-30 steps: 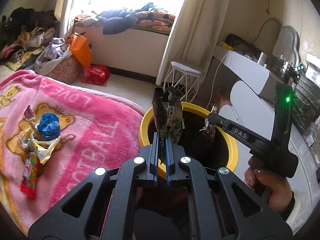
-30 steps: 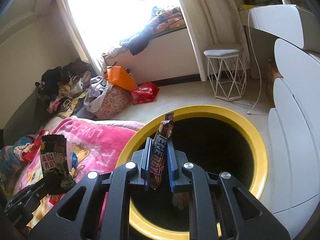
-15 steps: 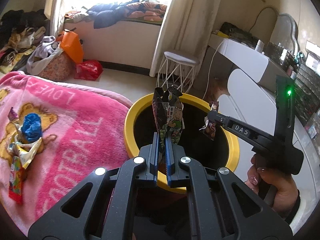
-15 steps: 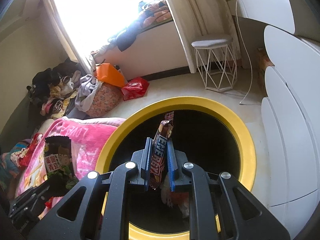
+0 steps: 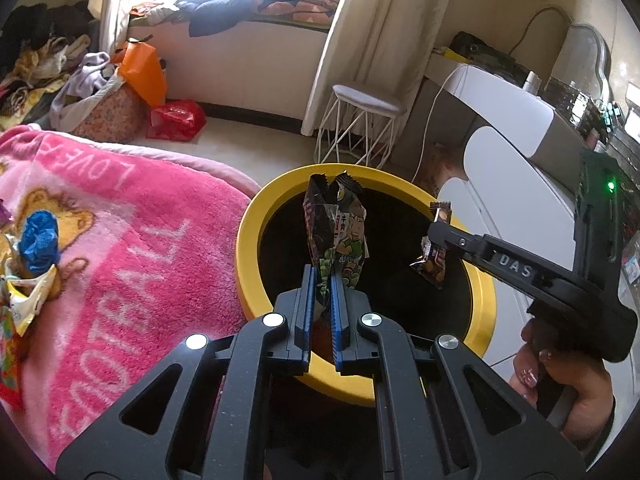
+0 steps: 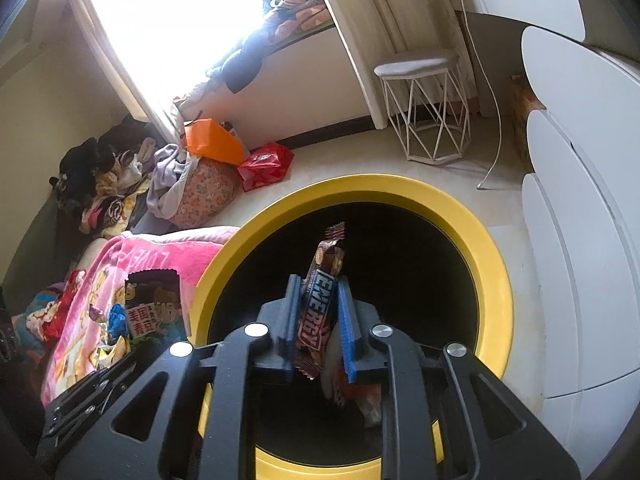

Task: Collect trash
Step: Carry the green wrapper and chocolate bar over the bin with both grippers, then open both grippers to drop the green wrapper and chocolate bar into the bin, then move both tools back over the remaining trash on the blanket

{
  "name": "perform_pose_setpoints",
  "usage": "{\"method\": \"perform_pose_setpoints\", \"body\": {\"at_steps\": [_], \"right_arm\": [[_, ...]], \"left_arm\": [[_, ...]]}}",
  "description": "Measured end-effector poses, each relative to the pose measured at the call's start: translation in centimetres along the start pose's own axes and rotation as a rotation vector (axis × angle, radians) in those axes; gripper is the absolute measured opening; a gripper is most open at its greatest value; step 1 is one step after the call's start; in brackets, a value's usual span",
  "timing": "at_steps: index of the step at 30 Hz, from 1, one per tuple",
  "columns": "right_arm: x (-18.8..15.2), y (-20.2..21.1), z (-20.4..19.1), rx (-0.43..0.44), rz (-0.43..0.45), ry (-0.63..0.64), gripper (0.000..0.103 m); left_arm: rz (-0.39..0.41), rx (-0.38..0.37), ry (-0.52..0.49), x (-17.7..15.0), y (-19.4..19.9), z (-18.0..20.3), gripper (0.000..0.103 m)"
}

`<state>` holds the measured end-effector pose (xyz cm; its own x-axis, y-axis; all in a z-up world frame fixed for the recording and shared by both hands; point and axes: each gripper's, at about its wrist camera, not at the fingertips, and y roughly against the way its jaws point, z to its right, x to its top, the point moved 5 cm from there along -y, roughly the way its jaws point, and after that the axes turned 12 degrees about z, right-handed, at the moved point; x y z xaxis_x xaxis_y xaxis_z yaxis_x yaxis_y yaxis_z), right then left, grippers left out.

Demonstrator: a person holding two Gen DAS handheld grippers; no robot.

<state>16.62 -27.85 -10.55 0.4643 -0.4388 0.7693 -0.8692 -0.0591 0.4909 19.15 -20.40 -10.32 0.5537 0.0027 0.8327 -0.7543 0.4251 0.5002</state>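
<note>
A yellow-rimmed bin [image 5: 256,232] with a black inside stands beside the bed; it also shows in the right wrist view [image 6: 496,264]. My left gripper [image 5: 323,280] is shut on a dark snack bag [image 5: 340,228] held upright over the bin's near rim. My right gripper [image 6: 318,300] is over the bin mouth with its jaws parted around a brown ENERGY bar wrapper [image 6: 320,304], which looks loose between them. In the left wrist view that gripper [image 5: 436,240] holds the bar [image 5: 434,258] above the bin. Wrappers lie at the bin's bottom [image 6: 360,396].
A pink blanket [image 5: 120,256] carries more trash at the left: a blue wad [image 5: 38,242] and several wrappers [image 5: 24,300]. A white wire stool [image 5: 364,128], white rounded drawers [image 6: 580,200], a red bag [image 5: 176,120] and piled clothes [image 6: 120,184] surround the bin.
Both grippers moved further over the bin. The right gripper's jaws have widened around the ENERGY bar. The left gripper still clamps the snack bag.
</note>
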Motion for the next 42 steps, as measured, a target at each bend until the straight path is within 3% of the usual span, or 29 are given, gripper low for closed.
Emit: {"method": "perform_pose_setpoints", "body": {"at_steps": [2, 4, 6, 9, 13, 27, 42], "right_arm": [[0.0, 0.0, 0.1, -0.004, 0.002, -0.012, 0.041], [0.1, 0.1, 0.2, -0.009, 0.007, -0.021, 0.043], [0.1, 0.3, 0.4, -0.02, 0.014, -0.027, 0.052], [0.2, 0.4, 0.4, -0.03, 0.023, -0.034, 0.055], [0.3, 0.6, 0.1, -0.035, 0.039, -0.022, 0.059], [-0.1, 1.8, -4.7, 0.052, 0.103, 0.075, 0.062], [-1.7, 2.7, -10.7, 0.184, 0.1, 0.177, 0.068]], "left_arm": [[0.004, -0.007, 0.016, 0.1, -0.1, -0.1, 0.014], [0.014, -0.005, 0.027, 0.1, 0.1, -0.3, 0.041], [0.029, 0.006, 0.043, 0.2, 0.5, -0.7, 0.055], [0.047, 0.018, 0.057, 0.3, 1.2, -1.1, 0.074], [0.081, 0.045, 0.069, 0.6, 2.6, -1.9, 0.088], [0.203, 0.189, 0.067, 2.0, 7.4, -5.7, 0.09], [0.291, 0.303, 0.17, 2.8, 11.9, -11.5, 0.09]]}}
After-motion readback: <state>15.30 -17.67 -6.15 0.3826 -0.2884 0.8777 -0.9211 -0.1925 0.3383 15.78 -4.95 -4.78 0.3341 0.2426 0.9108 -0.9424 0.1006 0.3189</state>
